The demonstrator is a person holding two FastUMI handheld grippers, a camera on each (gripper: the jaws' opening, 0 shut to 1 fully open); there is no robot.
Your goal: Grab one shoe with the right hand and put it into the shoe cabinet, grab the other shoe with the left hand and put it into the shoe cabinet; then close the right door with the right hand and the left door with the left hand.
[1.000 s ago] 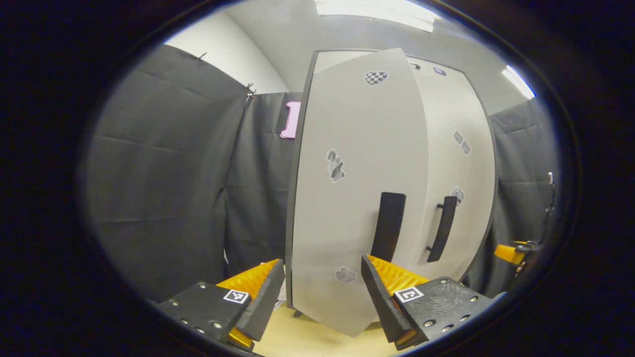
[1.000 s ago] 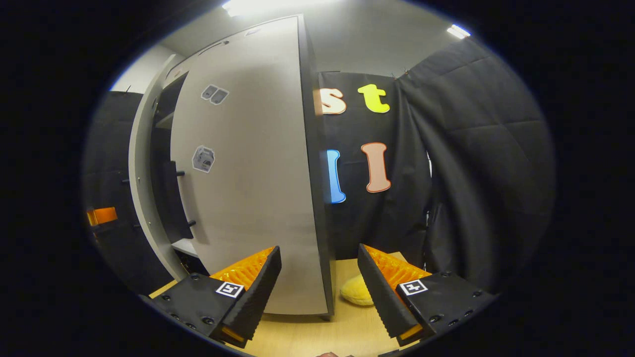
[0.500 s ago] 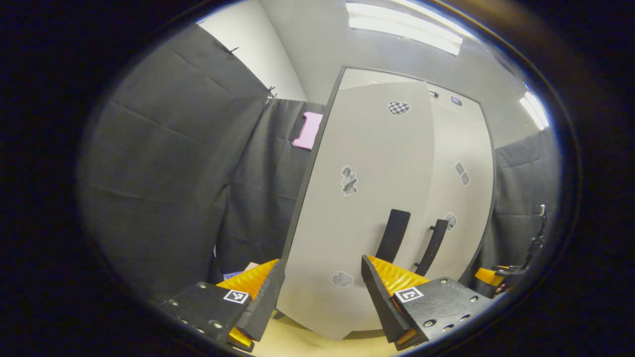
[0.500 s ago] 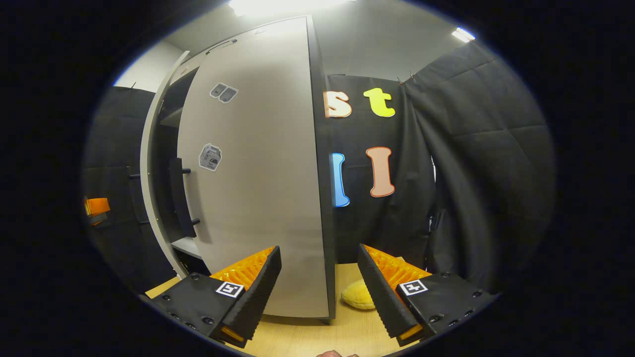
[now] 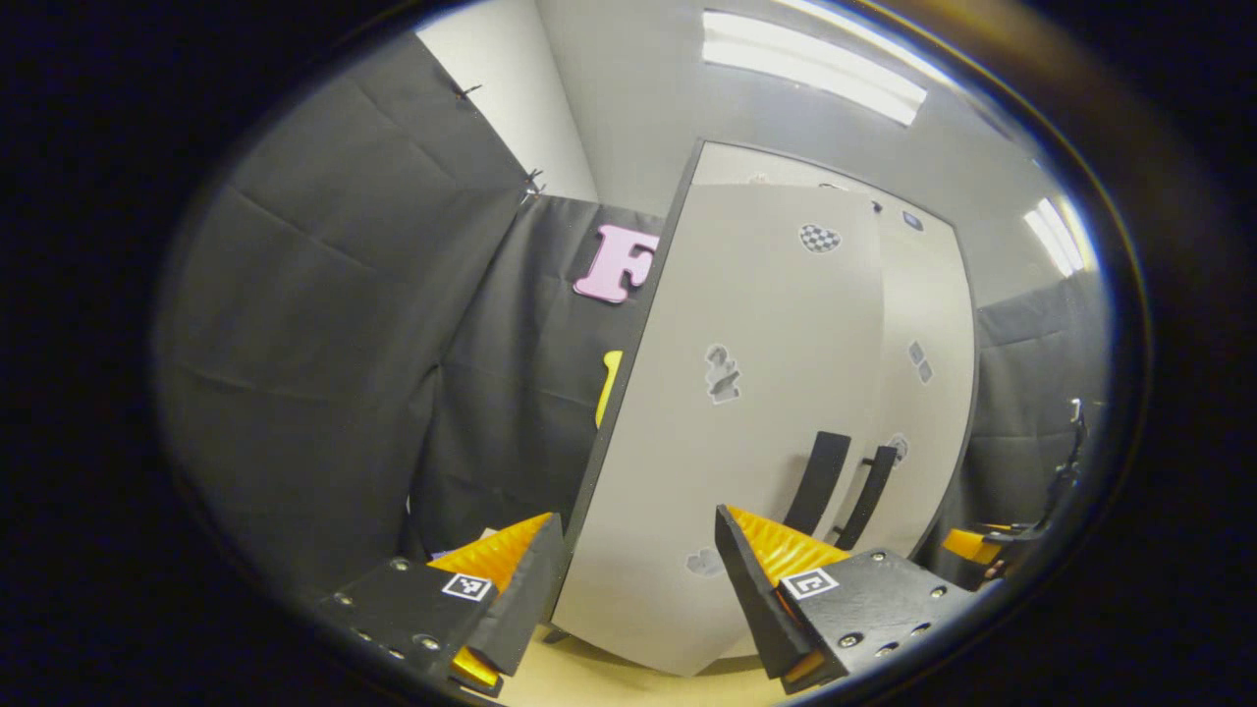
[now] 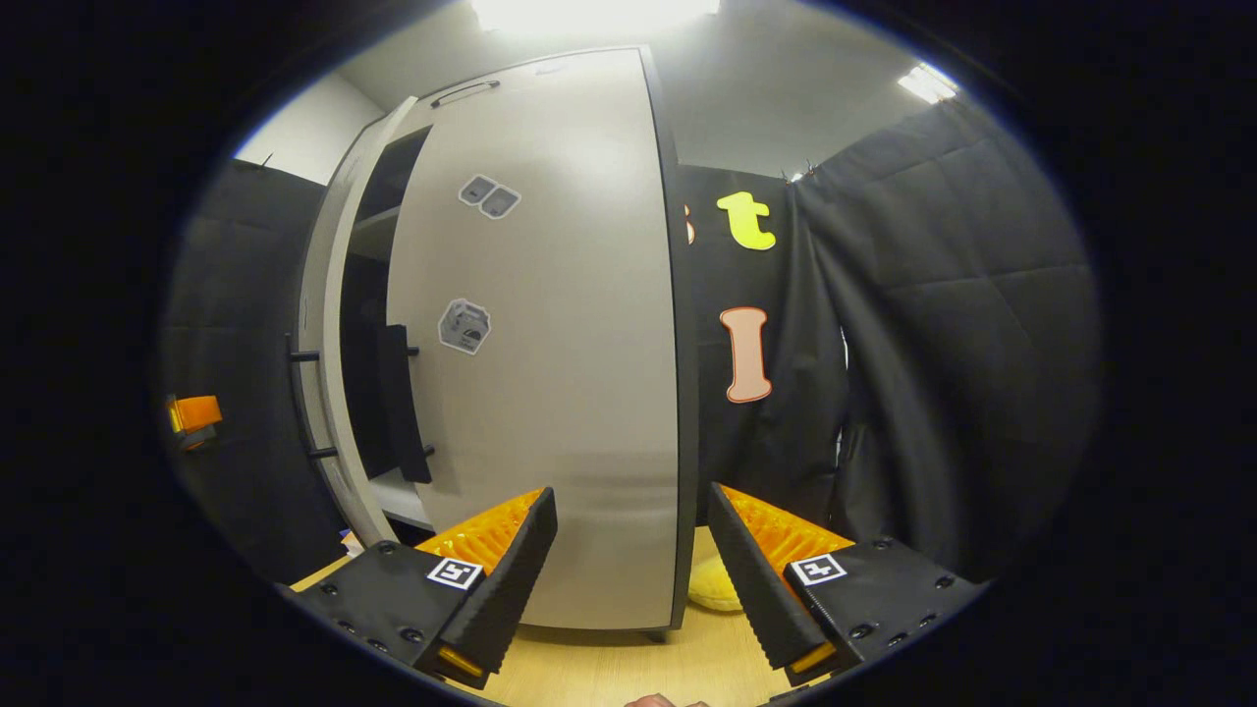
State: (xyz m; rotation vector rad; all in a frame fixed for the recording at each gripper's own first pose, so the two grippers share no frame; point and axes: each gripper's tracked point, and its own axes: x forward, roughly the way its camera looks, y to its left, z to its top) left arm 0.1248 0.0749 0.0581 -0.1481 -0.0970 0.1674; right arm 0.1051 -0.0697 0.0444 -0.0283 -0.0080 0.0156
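The pale grey shoe cabinet's left door [image 5: 727, 422] stands just ahead of my left gripper [image 5: 638, 589], which is open with nothing between its fingers. Its black handle [image 5: 820, 481] nearly meets the right door's handle [image 5: 869, 491]. In the right gripper view the right door [image 6: 560, 393] faces my right gripper [image 6: 633, 579], also open and holding nothing. A narrow dark gap [image 6: 368, 324] with a shelf edge separates this door from the left door's edge [image 6: 329, 393]. I cannot tell whether either gripper touches its door.
A soft yellow object [image 6: 709, 584] lies on the wooden table [image 6: 609, 668] behind the right door's outer edge. The other gripper shows far right [image 5: 967, 545] in the left gripper view and far left [image 6: 193, 414] in the right gripper view. Black cloth walls flank the cabinet.
The left door has swung inward, uncovering more wall behind it, and the two handles have drawn closer. The right door has shifted across the wall behind it.
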